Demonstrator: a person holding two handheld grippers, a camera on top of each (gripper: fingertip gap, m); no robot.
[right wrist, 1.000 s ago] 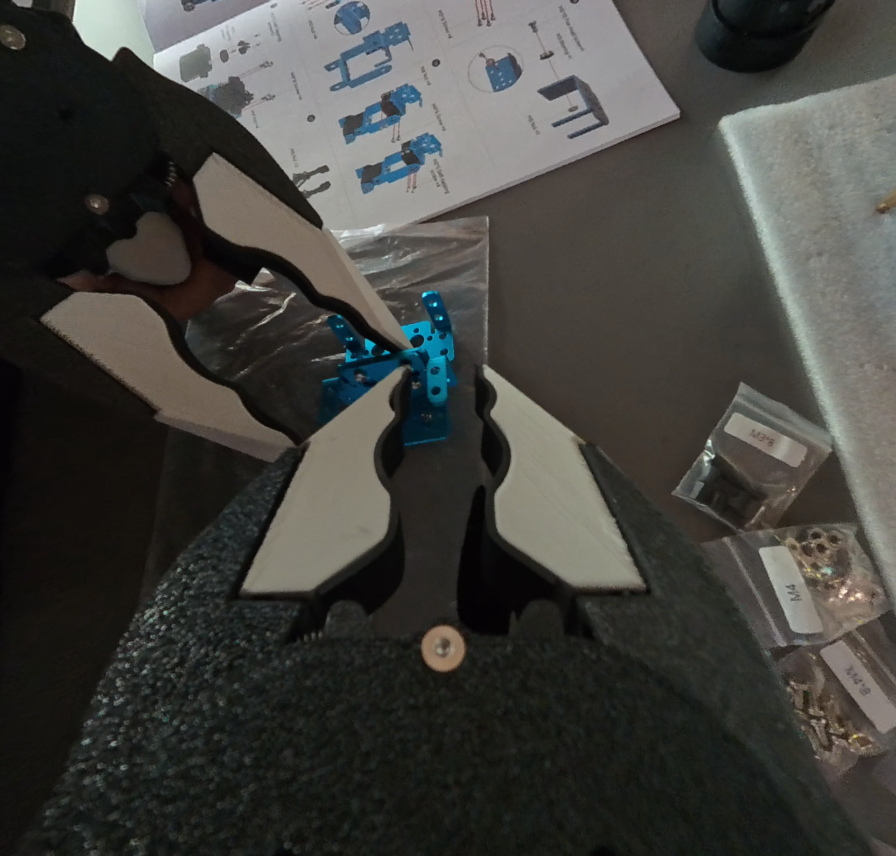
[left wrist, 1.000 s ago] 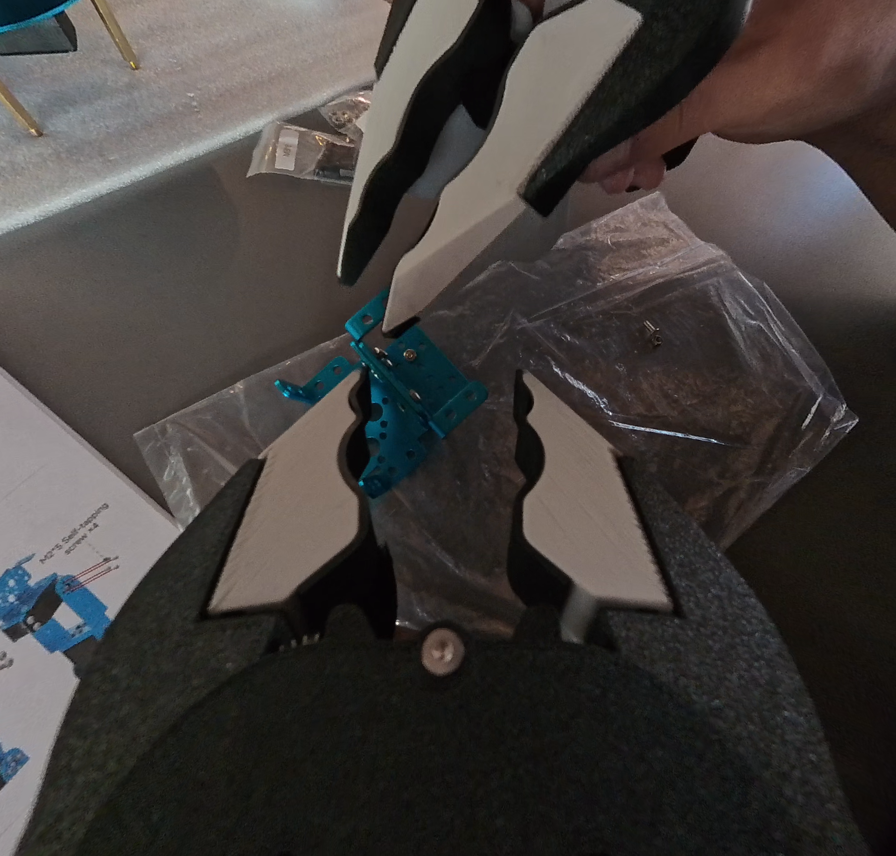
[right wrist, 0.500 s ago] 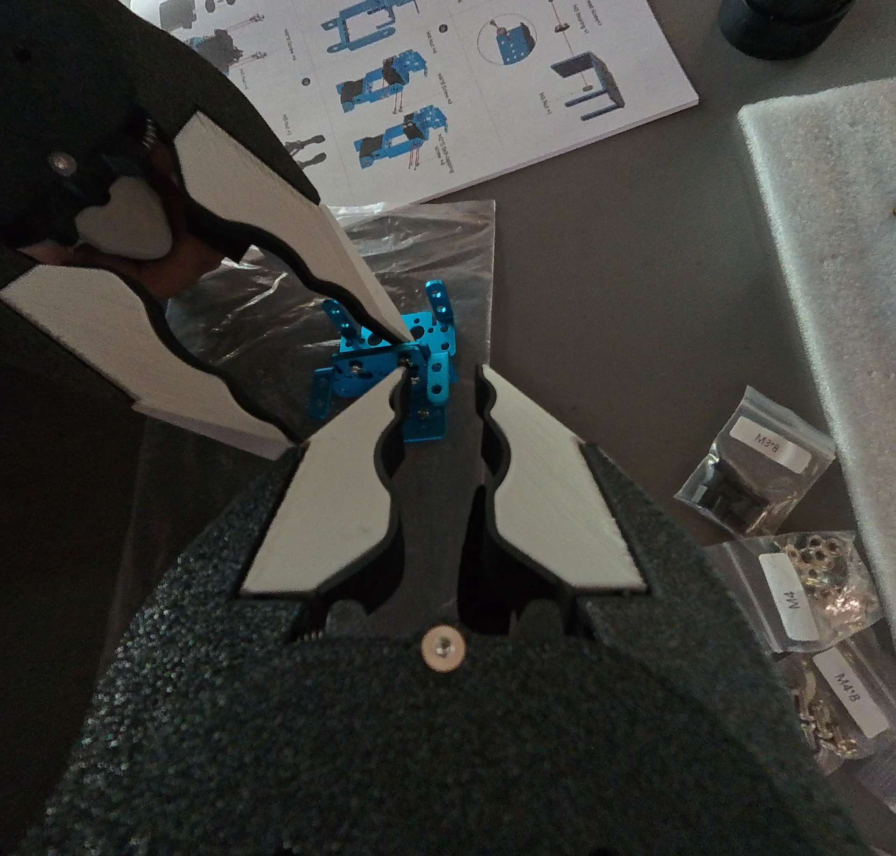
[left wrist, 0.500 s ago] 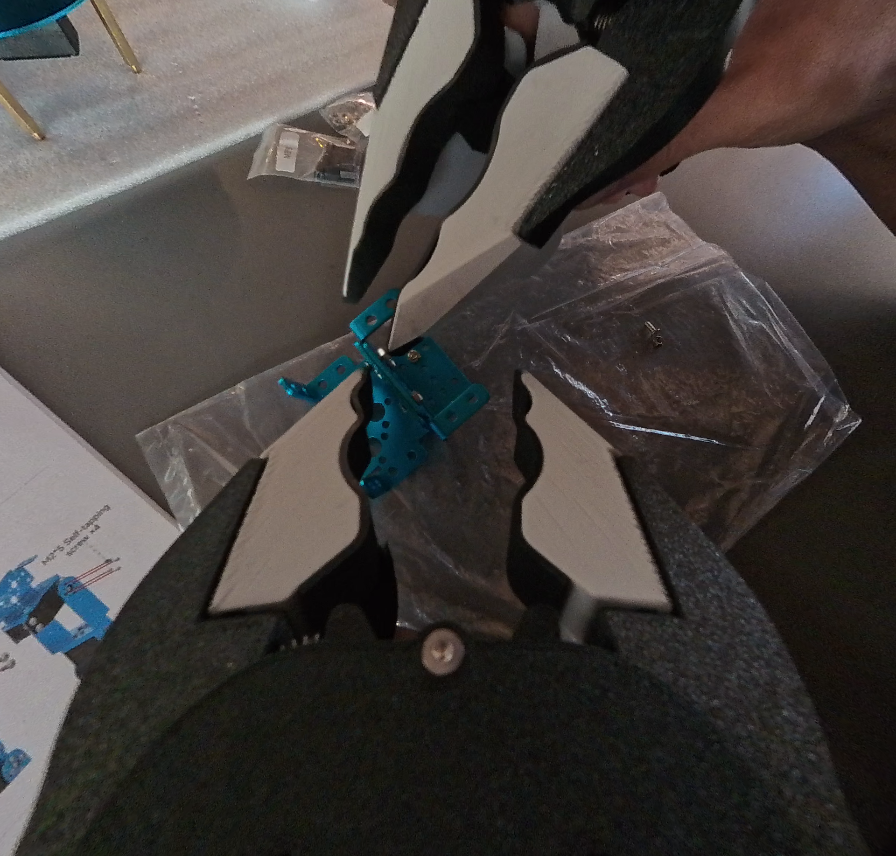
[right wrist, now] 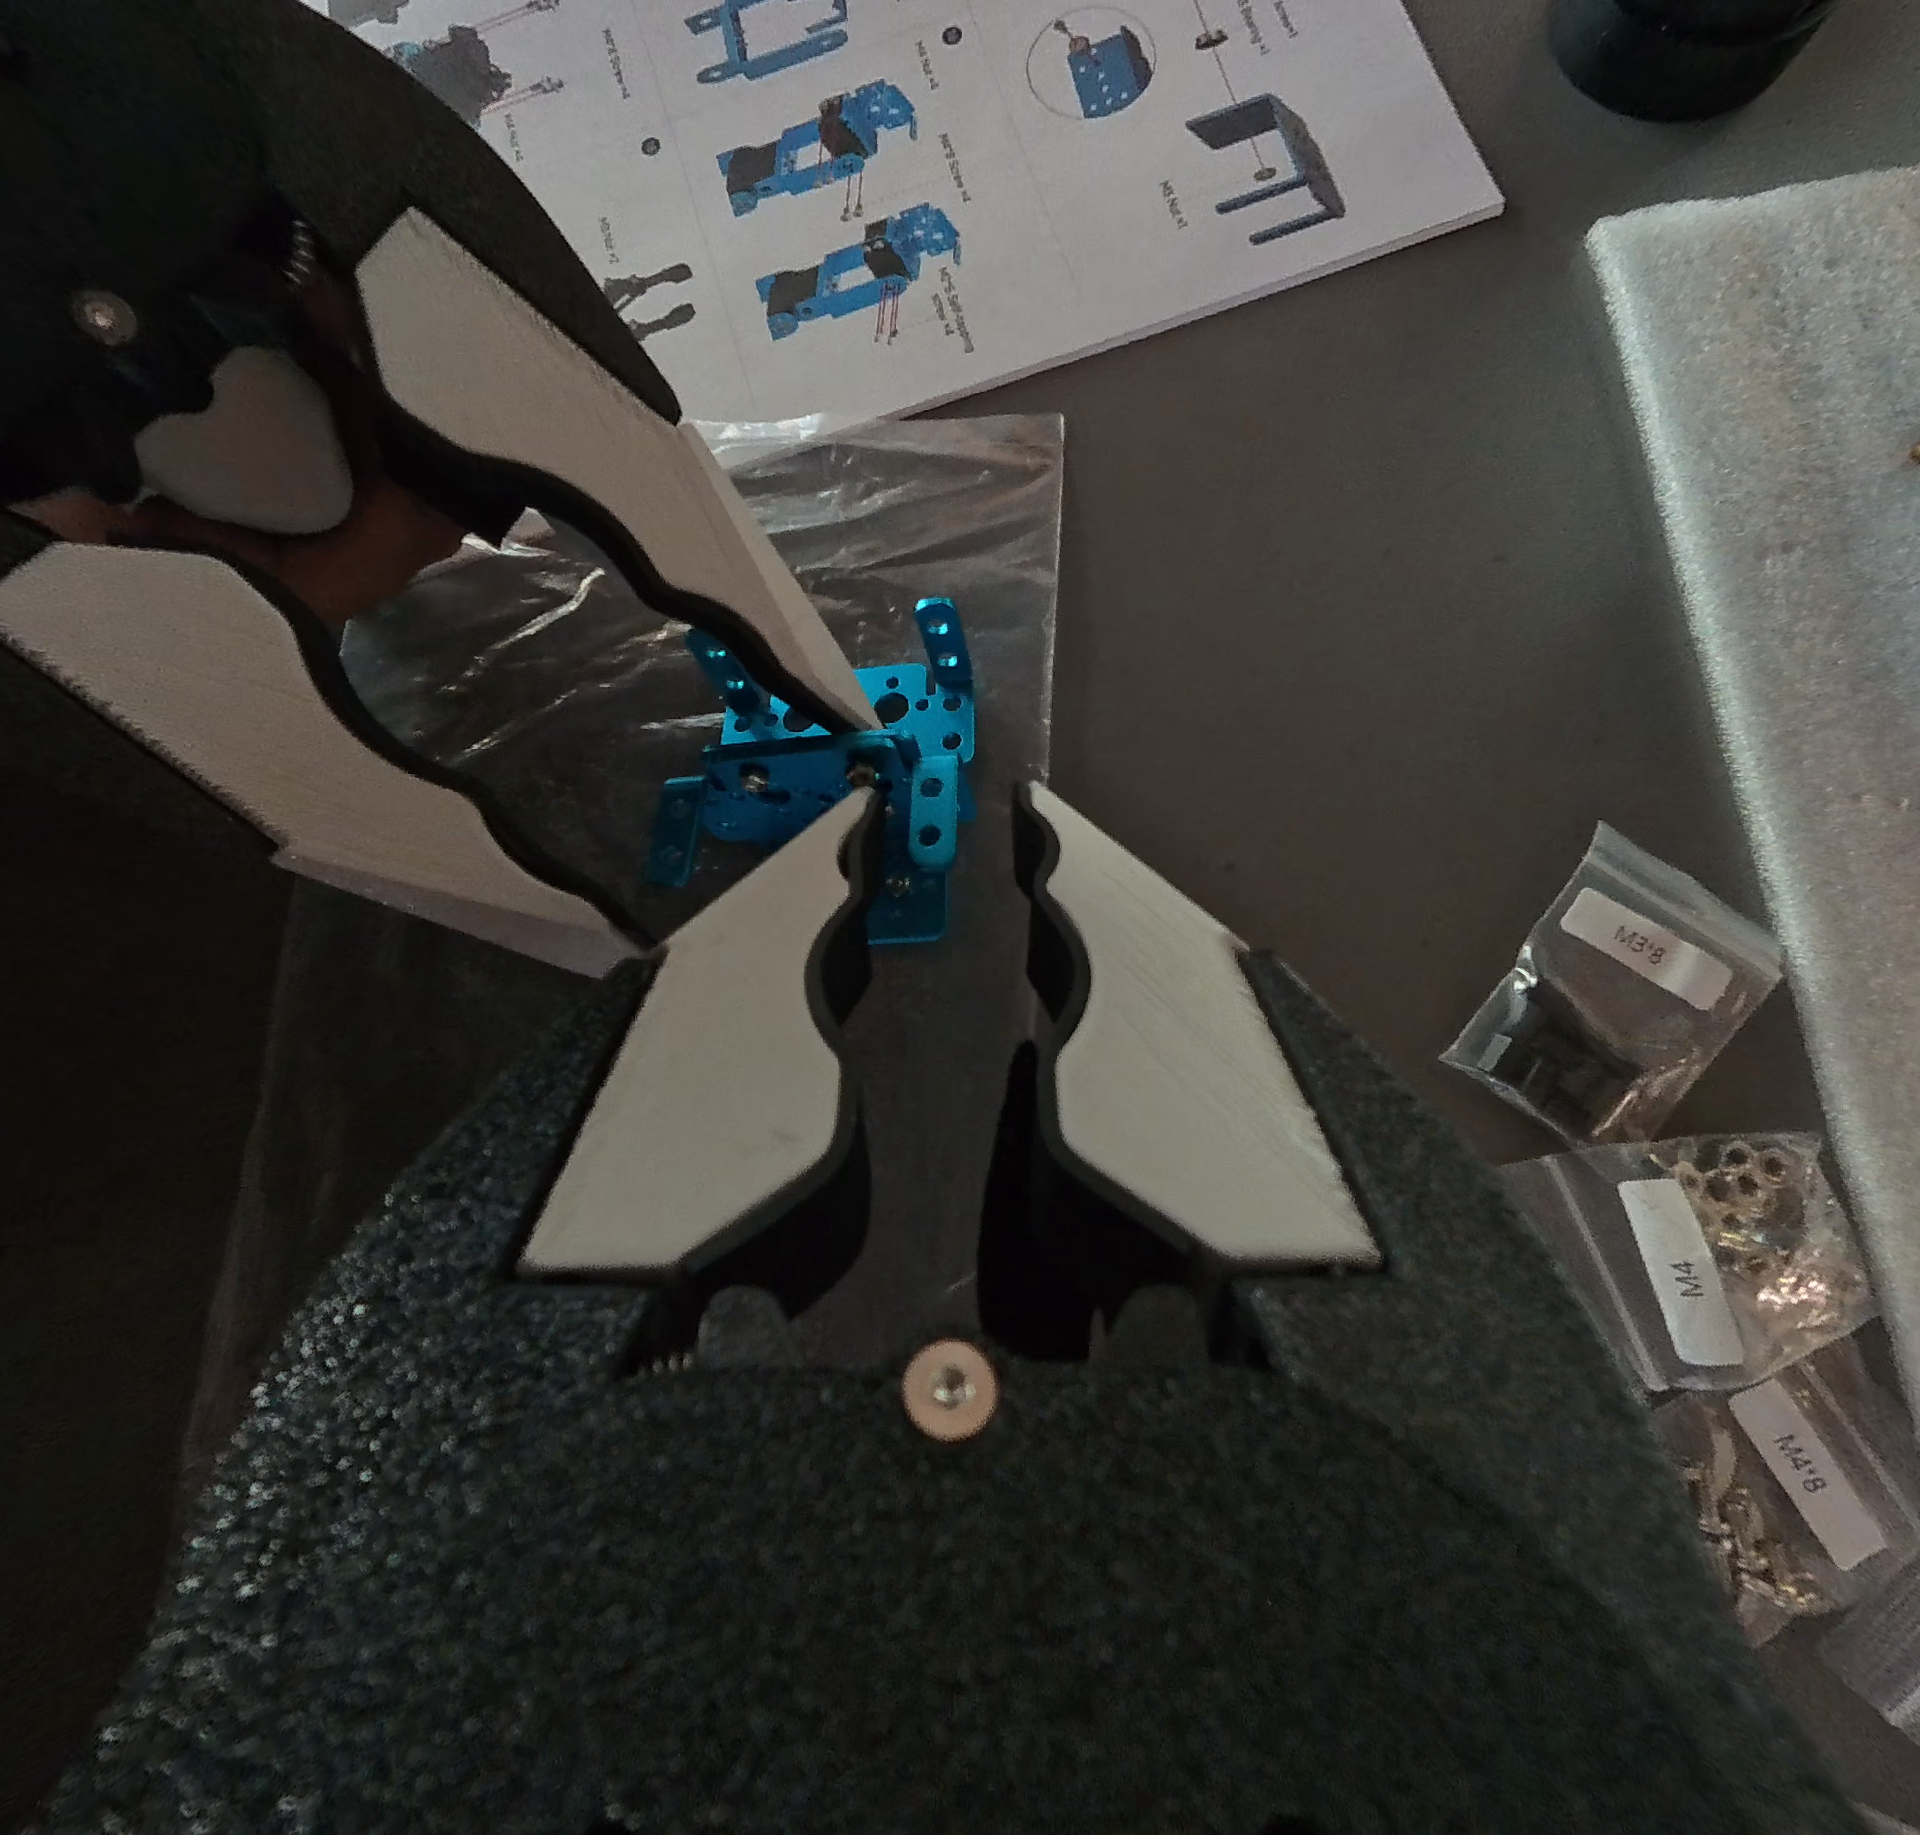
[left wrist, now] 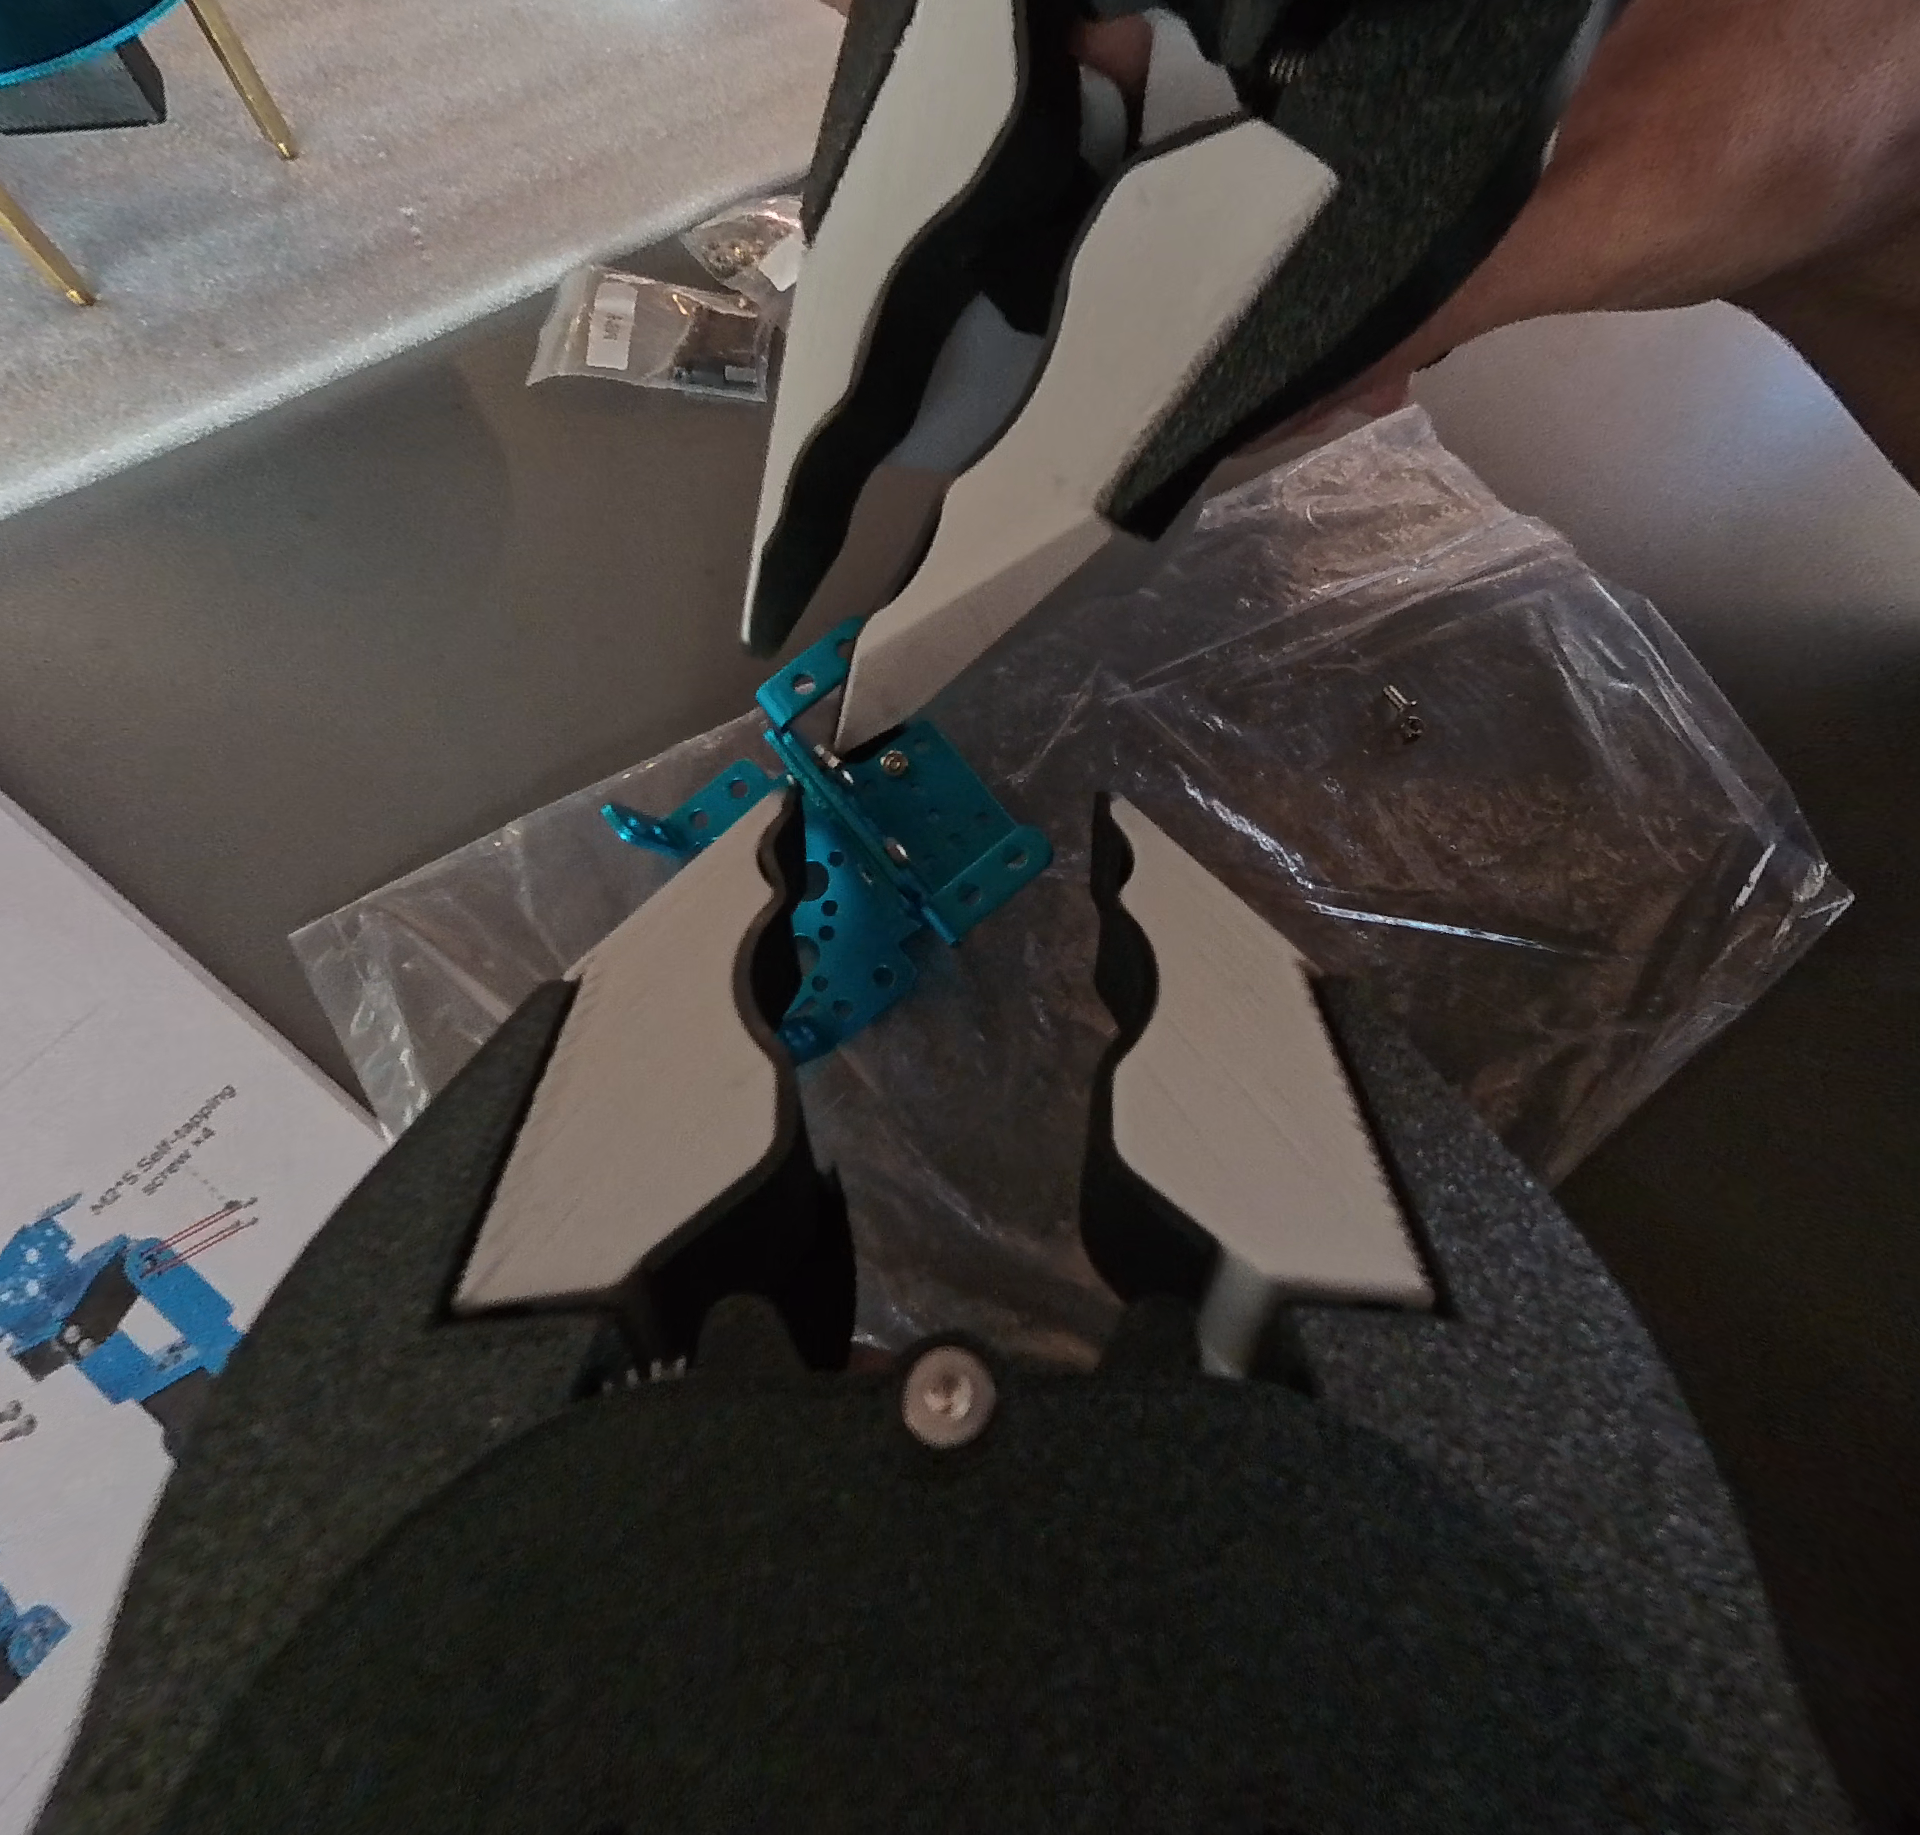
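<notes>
Grey surface carries all items, in descending size. White foam sheet lies along the far edge in the left wrist view. Printed instruction booklet lies open beyond the parts, just beside a crinkled clear plastic bag spread flat on the surface. Left tongs are released, jaws well apart; one white fingertip touches the blue metal bracket assembly, the other stands clear of it. Right tongs are likewise released, jaws parted with a narrower gap, one fingertip touching the same assembly from the opposite side. Neither pair clamps the assembly, which rests on the plastic bag between the two tips. Small labelled zip bags of hardware lie near the foam sheet. A single loose screw sits on the plastic bag, apart from the assembly.
</notes>
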